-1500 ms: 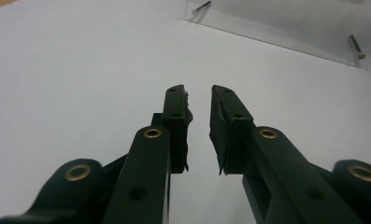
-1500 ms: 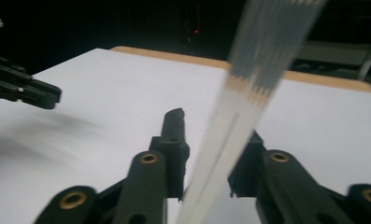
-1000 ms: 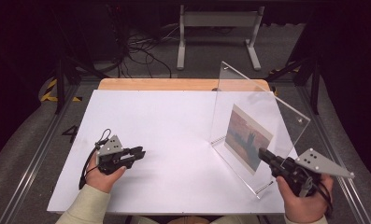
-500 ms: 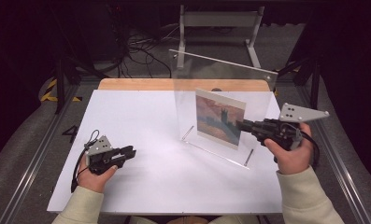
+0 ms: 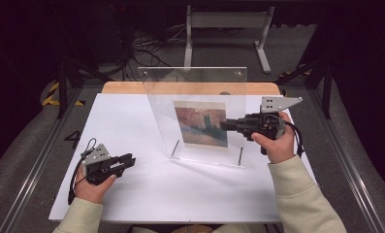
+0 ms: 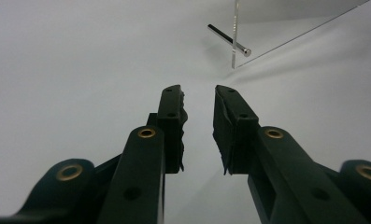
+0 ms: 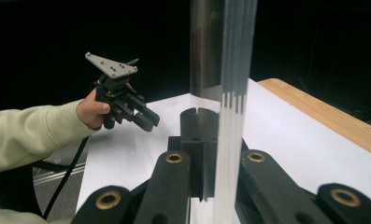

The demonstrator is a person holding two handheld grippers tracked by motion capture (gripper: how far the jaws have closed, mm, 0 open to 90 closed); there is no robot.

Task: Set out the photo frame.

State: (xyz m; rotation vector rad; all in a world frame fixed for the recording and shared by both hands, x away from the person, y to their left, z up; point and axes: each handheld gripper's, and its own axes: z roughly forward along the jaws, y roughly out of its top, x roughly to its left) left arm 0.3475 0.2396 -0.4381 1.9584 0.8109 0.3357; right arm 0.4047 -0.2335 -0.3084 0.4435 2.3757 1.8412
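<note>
Right tongs point(image 5: 225, 125) are clamped on the right edge of the frame point(image 5: 200, 114), which stands upright on the bench point(image 5: 132, 121), its picture point(image 5: 200, 123) just left of the jaws. Left tongs point(image 5: 130, 159) rest open on the bench, well apart from the frame.

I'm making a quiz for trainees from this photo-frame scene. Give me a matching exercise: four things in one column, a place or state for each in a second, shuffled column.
Things:
1. left gripper
2. right gripper
3. picture
4. metal pin

Places or states:
a. sticks out from the clear frame's lower corner
b. shut on the frame's side edge
c. open, low over the white table
d. sits inside the clear frame

Pairs: 1-c, 2-b, 3-d, 4-a
</note>
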